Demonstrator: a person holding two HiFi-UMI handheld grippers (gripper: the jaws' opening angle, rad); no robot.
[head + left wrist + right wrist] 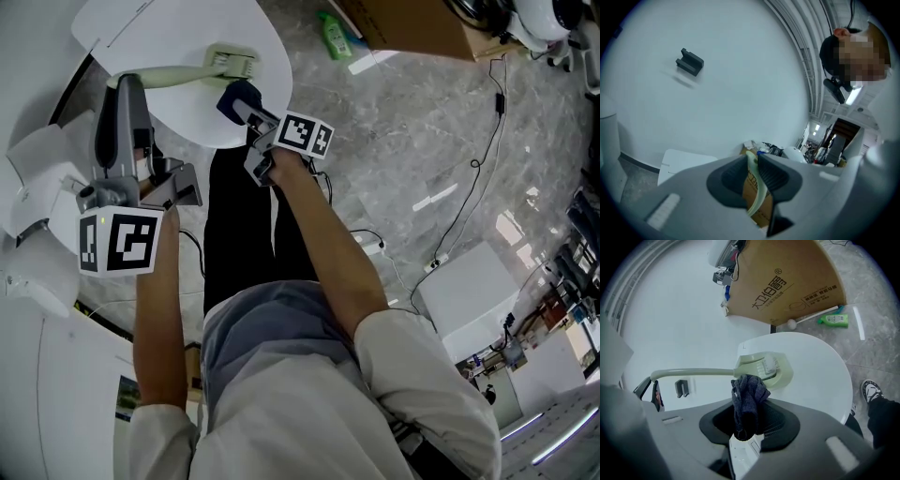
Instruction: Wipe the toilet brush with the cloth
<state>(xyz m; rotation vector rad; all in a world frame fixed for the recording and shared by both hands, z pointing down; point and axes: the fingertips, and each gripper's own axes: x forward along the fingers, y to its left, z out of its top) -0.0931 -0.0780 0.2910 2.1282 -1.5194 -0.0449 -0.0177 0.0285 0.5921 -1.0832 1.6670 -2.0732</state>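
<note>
Meanwhile, left gripper [753, 165] tight on toilet brush [765, 369], right gripper [748, 423] on cloth [749, 393], box [787, 282] beyond.

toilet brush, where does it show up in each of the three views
head view: toilet brush at upper left, handle running left from its head.
left gripper view: bottom centre, only a thin pale green strip of handle.
right gripper view: centre, handle stretching left from the head.
shared landmark: the cardboard box.
</note>
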